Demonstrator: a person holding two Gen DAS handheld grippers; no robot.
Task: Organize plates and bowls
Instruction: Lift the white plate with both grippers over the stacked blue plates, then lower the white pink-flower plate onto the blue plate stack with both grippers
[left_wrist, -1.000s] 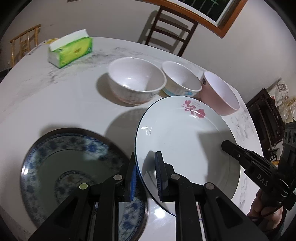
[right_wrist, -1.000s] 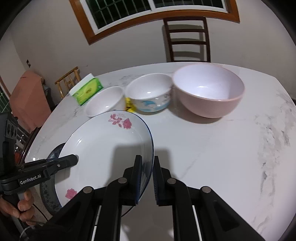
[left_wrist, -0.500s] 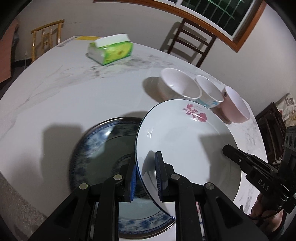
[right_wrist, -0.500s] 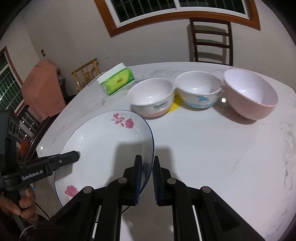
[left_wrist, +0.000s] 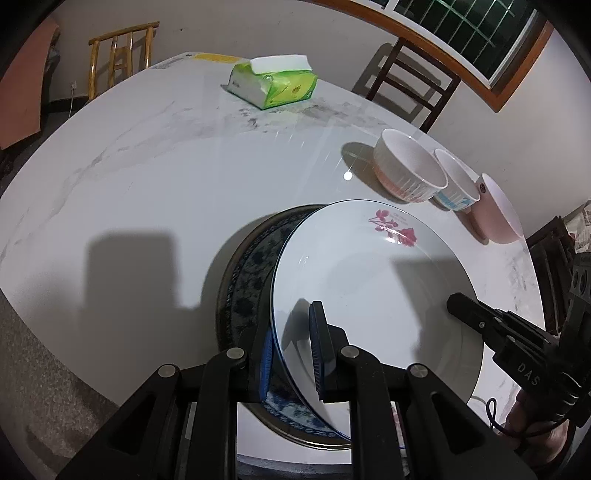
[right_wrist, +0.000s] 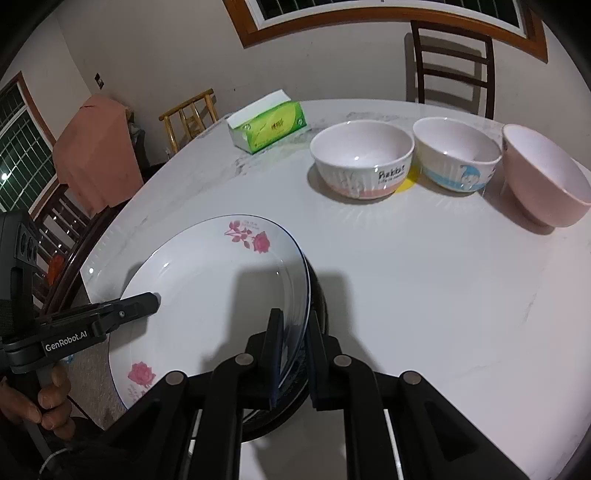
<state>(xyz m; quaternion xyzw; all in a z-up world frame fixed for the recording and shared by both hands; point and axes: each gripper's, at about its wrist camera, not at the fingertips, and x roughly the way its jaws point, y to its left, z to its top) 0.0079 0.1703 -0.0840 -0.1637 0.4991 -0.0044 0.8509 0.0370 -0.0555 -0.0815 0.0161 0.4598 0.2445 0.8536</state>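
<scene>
While both clamp its rim, the left gripper (left_wrist: 291, 347) and right gripper (right_wrist: 293, 354) hold the white rose plate (left_wrist: 373, 291) over, perhaps touching, the blue plate (left_wrist: 243, 280); three bowls (right_wrist: 362, 158) stand beyond.

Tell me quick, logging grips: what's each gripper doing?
Left gripper: shut on the white rose plate.
Right gripper: shut on the same plate's opposite rim.
</scene>
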